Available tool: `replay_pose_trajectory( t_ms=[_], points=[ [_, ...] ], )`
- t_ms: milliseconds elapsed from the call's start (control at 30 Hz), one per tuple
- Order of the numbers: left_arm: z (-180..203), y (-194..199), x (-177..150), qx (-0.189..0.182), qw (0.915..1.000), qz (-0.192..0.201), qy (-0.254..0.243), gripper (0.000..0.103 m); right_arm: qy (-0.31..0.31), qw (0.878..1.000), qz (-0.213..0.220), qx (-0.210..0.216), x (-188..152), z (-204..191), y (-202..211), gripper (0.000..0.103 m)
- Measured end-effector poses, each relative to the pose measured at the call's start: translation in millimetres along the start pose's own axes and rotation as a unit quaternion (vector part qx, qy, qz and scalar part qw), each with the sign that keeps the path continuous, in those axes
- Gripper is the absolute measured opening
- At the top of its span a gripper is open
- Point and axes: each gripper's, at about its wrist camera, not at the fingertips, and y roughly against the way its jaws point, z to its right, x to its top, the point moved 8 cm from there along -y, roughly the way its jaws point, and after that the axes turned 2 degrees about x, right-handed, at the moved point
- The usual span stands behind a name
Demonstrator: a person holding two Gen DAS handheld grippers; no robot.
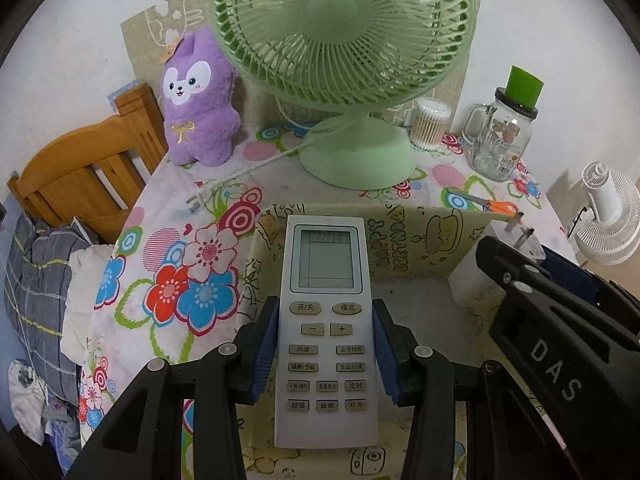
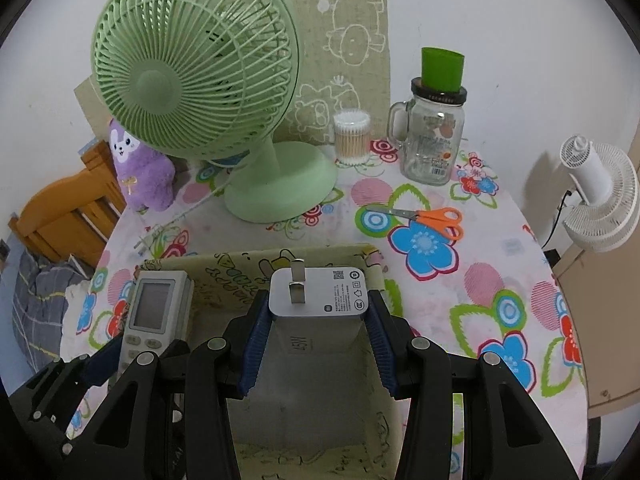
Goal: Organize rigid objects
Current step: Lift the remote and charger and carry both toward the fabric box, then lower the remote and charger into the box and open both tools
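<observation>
Left wrist, remote (image 1: pixel 326 332) lengthwise, screen forward

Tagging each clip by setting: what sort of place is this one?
Probably a home bedroom or living corner: a round table with a floral cloth, a purple plush toy, a green desk fan, and bedding beside a wooden chair.

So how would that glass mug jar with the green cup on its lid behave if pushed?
The glass jar looks rigid and breakable, so a hard knock seems risky. It stands tall on a narrow base, so a high push might tip it. The green cup merely sits on top and would probably topple off first.
</observation>
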Motion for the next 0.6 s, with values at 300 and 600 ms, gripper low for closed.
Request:
replay_pose_trajectory(
  t_ms=[300,600],
  points=[
    [-1,-17,-4,0.013,0.9998,-0.013,0.000,0.046,-0.003,1.000,-0.003,-0.008,0,-4,-24,0.051],
    [2,-16,-1,0.010,0.9999,-0.001,-0.012,0.056,-0.031,0.999,-0.003,0.009,-1,-3,-35,0.054]
  ],
)
